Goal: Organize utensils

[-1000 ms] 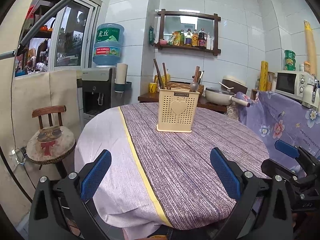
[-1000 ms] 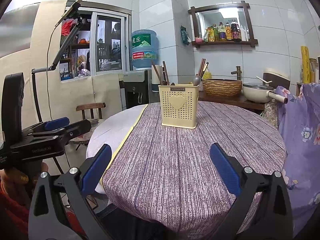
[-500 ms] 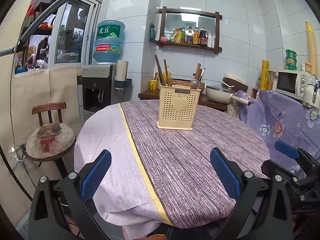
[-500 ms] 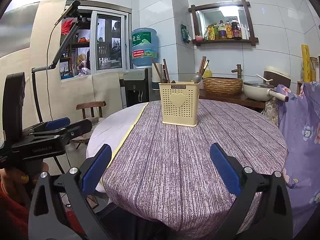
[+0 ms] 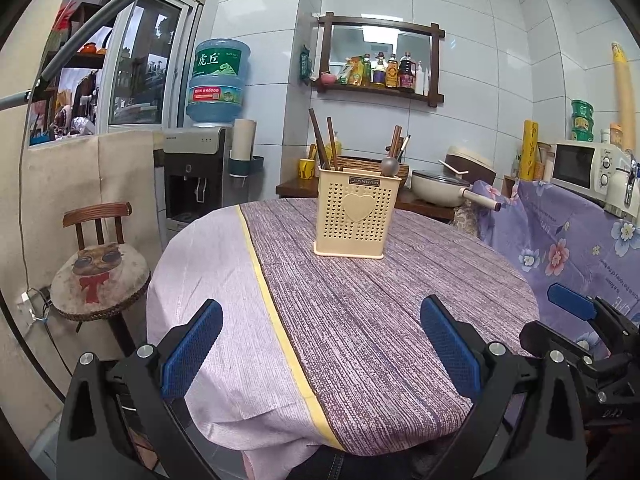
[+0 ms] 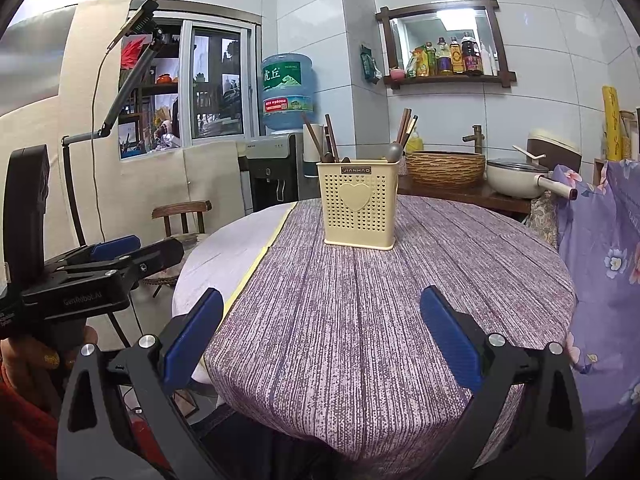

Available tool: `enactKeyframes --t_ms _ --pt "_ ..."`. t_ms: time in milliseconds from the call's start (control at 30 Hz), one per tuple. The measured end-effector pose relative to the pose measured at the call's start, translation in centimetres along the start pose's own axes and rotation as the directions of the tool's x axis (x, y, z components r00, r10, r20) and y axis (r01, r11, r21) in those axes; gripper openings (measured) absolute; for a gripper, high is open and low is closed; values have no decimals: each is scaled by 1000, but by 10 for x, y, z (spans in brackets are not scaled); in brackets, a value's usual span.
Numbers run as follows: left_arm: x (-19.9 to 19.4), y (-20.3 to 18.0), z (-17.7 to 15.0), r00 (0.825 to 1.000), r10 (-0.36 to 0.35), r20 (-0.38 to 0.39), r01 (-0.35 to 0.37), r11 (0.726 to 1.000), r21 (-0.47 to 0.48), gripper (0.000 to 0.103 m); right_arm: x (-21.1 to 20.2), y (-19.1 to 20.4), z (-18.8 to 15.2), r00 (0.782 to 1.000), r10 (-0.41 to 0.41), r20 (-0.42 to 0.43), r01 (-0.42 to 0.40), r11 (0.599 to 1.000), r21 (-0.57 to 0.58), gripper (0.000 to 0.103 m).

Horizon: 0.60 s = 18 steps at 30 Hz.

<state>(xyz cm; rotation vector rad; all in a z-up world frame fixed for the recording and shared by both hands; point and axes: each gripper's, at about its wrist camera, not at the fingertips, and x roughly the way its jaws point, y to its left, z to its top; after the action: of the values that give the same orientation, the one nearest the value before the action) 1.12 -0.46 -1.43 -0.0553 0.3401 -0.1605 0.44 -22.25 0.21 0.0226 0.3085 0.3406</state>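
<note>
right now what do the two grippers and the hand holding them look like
Both the left gripper and right gripper are matte black frames with silver screws and flat, textured blue pads. White "GenRobot.AI" lettering marks the left one's side. The hand holding it shows yellow nail polish and a red sleeve.

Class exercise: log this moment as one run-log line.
left tool: open, empty | right tool: open, empty | utensil holder: upright on table, utensils inside
</note>
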Motion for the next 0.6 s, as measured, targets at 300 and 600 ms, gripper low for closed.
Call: enactKeyframes --t_ms 300,600 --pt "2 -4 0 1000 -2 -15 2 1000 2 98 0 0 0 1000 0 0 0 1000 1 97" --pt "4 -2 1 1000 13 -25 -13 1000 -6 98 2 0 -2 1000 1 -2 -1 1000 2 97"
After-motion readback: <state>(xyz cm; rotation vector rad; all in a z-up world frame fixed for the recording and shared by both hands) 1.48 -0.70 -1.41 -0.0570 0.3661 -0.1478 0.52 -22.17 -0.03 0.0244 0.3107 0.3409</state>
